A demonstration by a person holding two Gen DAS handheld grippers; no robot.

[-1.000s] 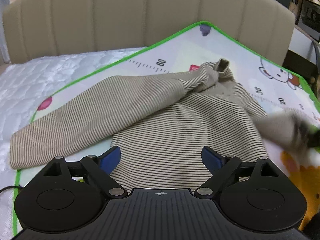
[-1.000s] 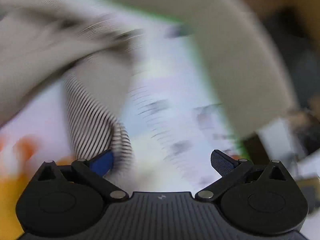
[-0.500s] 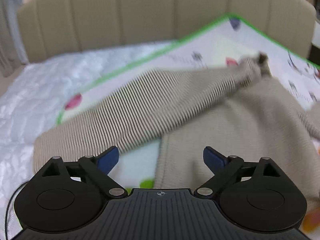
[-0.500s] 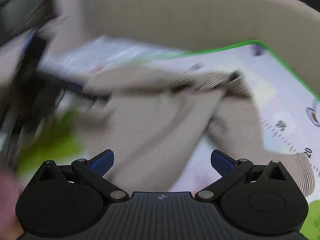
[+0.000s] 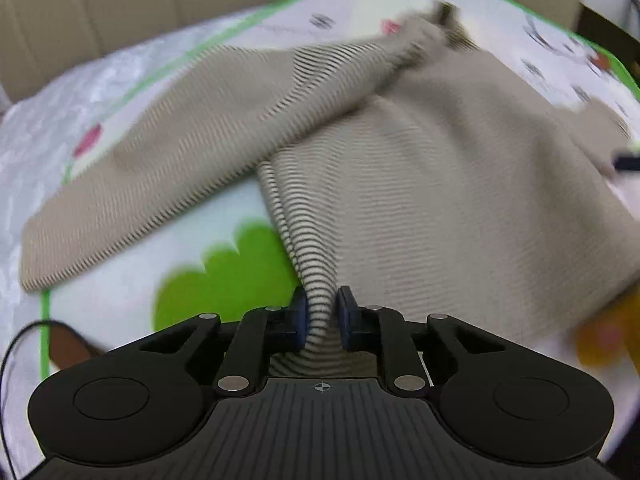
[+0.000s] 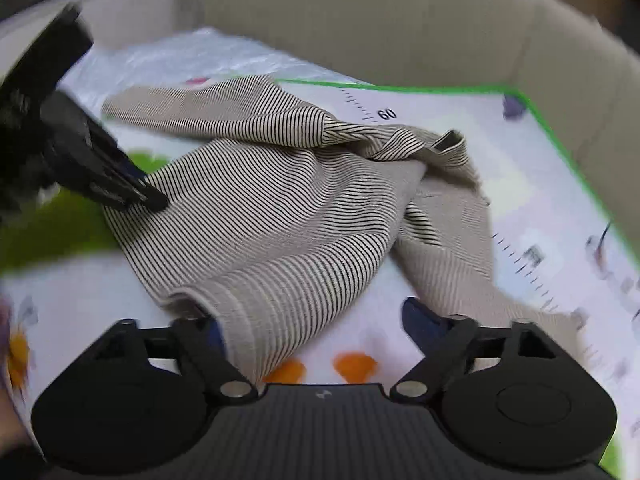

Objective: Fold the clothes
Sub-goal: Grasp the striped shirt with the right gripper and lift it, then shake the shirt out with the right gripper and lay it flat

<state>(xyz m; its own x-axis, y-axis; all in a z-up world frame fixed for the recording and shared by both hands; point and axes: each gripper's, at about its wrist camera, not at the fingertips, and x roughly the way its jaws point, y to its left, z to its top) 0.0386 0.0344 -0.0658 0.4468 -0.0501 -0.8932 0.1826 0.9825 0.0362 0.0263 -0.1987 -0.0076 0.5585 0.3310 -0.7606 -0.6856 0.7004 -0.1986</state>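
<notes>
A beige sweater with thin dark stripes lies rumpled on a printed play mat. One sleeve stretches out to the left. My left gripper is shut on a bunched fold at the sweater's lower left edge. The right wrist view shows that same left gripper pinching the sweater at its left side. My right gripper hovers over the near hem with its jaws closing. The hem lies between them against the left finger; the right finger stands apart from the cloth.
The play mat's green border runs along the far and right sides. It lies on a white quilted mattress backed by a beige padded headboard. A thin black cable loops at the left edge.
My left gripper dropped to the sweater's lower left edge and shut on it. My right gripper swung over the near hem and its jaws narrowed.
</notes>
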